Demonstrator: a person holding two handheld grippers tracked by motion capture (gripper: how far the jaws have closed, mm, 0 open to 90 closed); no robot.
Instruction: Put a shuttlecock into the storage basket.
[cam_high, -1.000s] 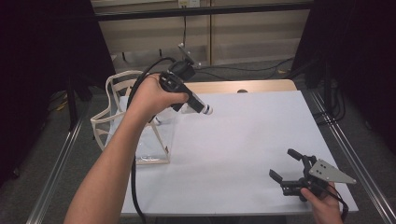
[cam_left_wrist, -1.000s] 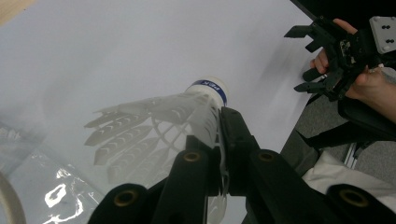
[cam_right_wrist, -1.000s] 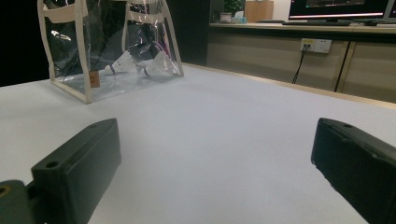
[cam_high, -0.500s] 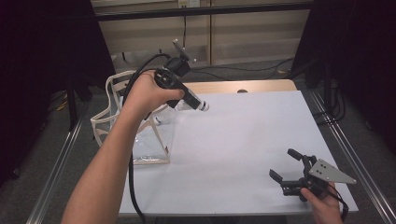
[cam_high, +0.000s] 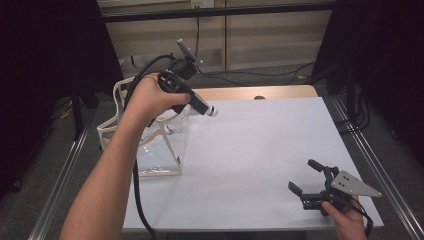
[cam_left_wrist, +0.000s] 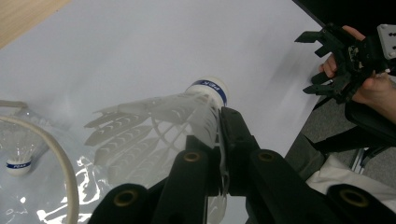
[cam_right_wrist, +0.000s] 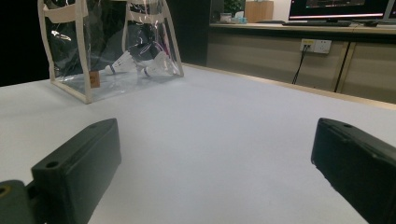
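A: Report the left claw (cam_high: 197, 102).
B: It is raised above the table's far-left area, just right of the clear plastic tote bag with cream fabric trim and handles (cam_high: 150, 145). Its jaws are pressed onto the feather skirt of a white feathered shuttlecock with a blue-banded cork tip (cam_left_wrist: 187, 109); the cork points toward the table's centre.

A: And the right claw (cam_high: 309, 179)?
B: It sits low at the near-right corner of the white table (cam_high: 260, 150), close to the near edge, jaws spread wide with nothing between them.

A: Bag contents?
B: Two more white shuttlecocks (cam_right_wrist: 140, 63) lie on its floor, seen in the right gripper view. The bag stands at the table's left edge.

A: Open room?
B: The whole centre and far-right surface is bare between the bag and the right claw. A strip of bare wood (cam_high: 260, 93) borders the far edge.
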